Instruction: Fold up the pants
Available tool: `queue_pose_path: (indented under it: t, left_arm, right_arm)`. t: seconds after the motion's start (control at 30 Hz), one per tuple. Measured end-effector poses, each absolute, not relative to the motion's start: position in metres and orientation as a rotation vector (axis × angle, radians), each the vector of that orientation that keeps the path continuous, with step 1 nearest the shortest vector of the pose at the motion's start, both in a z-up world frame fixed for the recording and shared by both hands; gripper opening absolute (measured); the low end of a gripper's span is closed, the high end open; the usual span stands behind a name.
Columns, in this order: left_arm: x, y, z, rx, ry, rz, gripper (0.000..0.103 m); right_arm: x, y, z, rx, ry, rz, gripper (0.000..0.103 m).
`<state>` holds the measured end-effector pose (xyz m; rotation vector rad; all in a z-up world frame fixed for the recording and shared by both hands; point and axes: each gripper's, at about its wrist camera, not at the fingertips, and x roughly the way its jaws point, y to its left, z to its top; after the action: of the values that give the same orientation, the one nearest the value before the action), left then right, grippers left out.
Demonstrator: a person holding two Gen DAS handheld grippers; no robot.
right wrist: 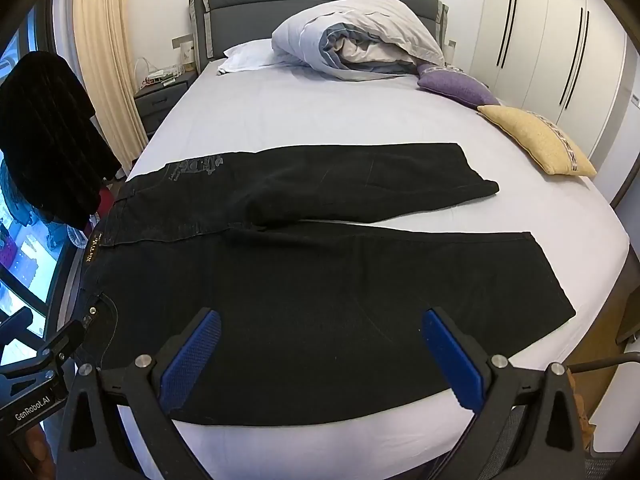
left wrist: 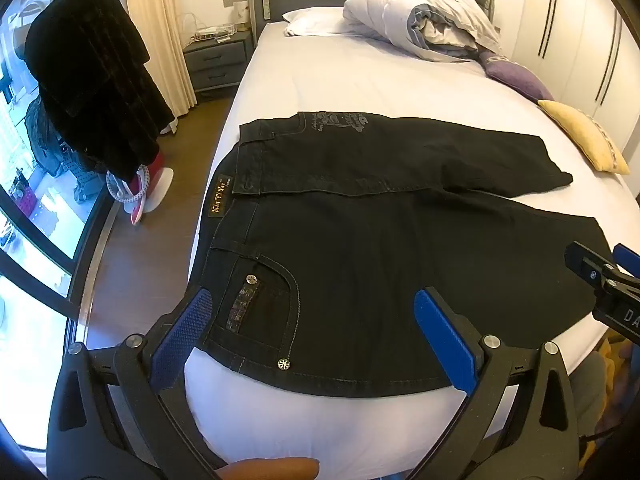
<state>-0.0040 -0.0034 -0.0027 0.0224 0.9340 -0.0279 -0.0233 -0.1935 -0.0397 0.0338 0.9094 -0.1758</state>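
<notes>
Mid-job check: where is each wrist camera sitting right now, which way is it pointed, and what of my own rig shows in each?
Left wrist: over the near bed edge at the waistband end of the pants, facing the headboard; left gripper open, right gripper at the right edge, a fingertip at bottom.
Right wrist: over the near leg, further toward the hems, facing the headboard; right gripper open, left gripper lower left.
Shared: pants, bed, duvet, yellow cushion.
</notes>
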Motion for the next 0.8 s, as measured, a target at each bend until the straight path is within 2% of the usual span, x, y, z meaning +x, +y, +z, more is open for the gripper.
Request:
queue_pose_path:
  t: [0.8]
  left_arm:
    - [-0.0027,-0.0031,-0.0020,0.021,0.937,-0.027,0.103]
  right_arm:
    - [-0.0258,-0.1918,-0.0406,0.032,0.916,-0.178,0.103]
